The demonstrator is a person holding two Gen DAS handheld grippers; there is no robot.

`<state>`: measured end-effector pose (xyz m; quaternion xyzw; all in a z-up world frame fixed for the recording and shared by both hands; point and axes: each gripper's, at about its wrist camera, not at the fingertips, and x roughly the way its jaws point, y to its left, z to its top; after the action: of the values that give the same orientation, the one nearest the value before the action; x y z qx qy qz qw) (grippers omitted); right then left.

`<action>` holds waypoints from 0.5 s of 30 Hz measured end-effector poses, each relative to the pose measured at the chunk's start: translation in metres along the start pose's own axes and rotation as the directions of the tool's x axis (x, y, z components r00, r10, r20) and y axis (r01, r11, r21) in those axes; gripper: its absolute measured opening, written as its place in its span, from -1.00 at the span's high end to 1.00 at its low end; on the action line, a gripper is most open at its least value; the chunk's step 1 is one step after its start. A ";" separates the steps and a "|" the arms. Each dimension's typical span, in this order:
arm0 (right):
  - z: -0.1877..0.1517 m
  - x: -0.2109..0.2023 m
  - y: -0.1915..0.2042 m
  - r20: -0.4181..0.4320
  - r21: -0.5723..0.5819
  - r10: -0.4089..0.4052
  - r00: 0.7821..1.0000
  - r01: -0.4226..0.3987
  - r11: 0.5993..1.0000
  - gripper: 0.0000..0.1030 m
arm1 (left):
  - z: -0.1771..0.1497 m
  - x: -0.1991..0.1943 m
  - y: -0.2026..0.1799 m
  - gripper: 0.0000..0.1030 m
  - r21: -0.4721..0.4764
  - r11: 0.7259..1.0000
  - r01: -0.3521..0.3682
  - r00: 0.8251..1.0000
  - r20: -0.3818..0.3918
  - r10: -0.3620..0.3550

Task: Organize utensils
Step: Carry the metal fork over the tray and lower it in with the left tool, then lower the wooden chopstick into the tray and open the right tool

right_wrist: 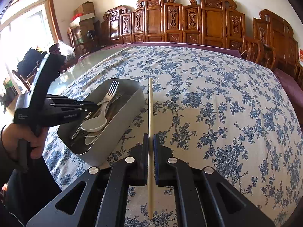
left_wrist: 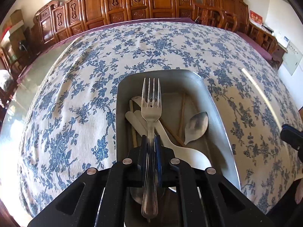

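A metal fork point(left_wrist: 151, 111) was clamped in the left gripper point(left_wrist: 151, 139) over the grey tray point(left_wrist: 121, 94) at lower centre, partly hiding white spoons point(left_wrist: 181, 148) beneath. A chopstick point(right_wrist: 150, 113), its lower end cut off, was pinched by the right gripper point(right_wrist: 151, 138).

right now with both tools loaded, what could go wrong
1. The left tool pinches the silver metal fork mid-handle above the grey metal tray; dropped, it could scatter the white plastic spoons.
2. The right tool holds a thin pale wooden chopstick; it may pivot or slip.
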<state>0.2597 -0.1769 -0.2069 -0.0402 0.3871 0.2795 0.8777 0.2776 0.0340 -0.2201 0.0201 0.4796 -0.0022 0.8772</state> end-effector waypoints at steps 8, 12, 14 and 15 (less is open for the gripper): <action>0.006 -0.003 0.024 -0.004 -0.026 0.002 1.000 -0.002 1.000 0.88 | -0.010 -0.040 0.008 0.73 -0.007 1.000 0.028 0.997 0.069 -0.027; 0.010 0.003 0.040 -0.009 0.003 0.036 0.999 -0.036 0.999 0.88 | -0.016 -0.057 0.014 0.73 -0.015 0.999 0.042 0.995 0.087 -0.041; 0.014 0.006 0.047 -0.009 0.020 0.055 0.998 -0.055 0.998 0.88 | -0.018 -0.066 0.017 0.73 -0.010 0.999 0.033 0.995 0.100 -0.032; 0.018 0.008 0.052 -0.009 0.030 0.066 0.998 -0.066 0.997 0.88 | -0.019 -0.068 0.018 0.73 -0.007 1.000 0.028 0.994 0.104 -0.027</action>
<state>0.2482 -0.1242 -0.1922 -0.0158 0.3965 0.3025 0.8666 0.2252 0.0513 -0.1720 0.0095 0.4335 -0.0134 0.9010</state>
